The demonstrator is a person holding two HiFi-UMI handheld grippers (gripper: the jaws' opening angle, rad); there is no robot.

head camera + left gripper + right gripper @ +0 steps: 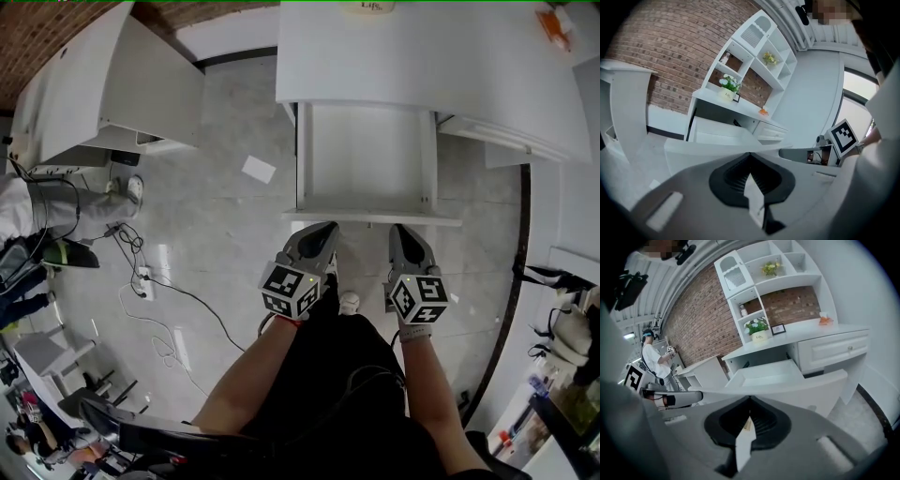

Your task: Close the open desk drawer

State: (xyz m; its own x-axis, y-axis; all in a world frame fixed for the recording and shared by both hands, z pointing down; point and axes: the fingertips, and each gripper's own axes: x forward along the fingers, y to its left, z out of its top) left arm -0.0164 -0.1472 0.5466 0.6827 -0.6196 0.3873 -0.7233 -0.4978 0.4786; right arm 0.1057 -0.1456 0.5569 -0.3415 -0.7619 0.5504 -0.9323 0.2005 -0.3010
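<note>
The drawer (366, 150) stood pulled right out from the front edge of the white desk (422, 66), bare inside, with its front panel (375, 218) nearest the person. Both claws were pinched together on nothing. The left gripper (322, 230) had its tips at the panel's left half and the right gripper (406, 232) at its right half, each just shy of the panel or barely touching; I couldn't tell which. To send it home cleanly, I'd have said, both closed tips should press level on the panel, evenly on either side. They should drive straight toward the desk so the drawer doesn't skew, easing off before it bumps shut.
</note>
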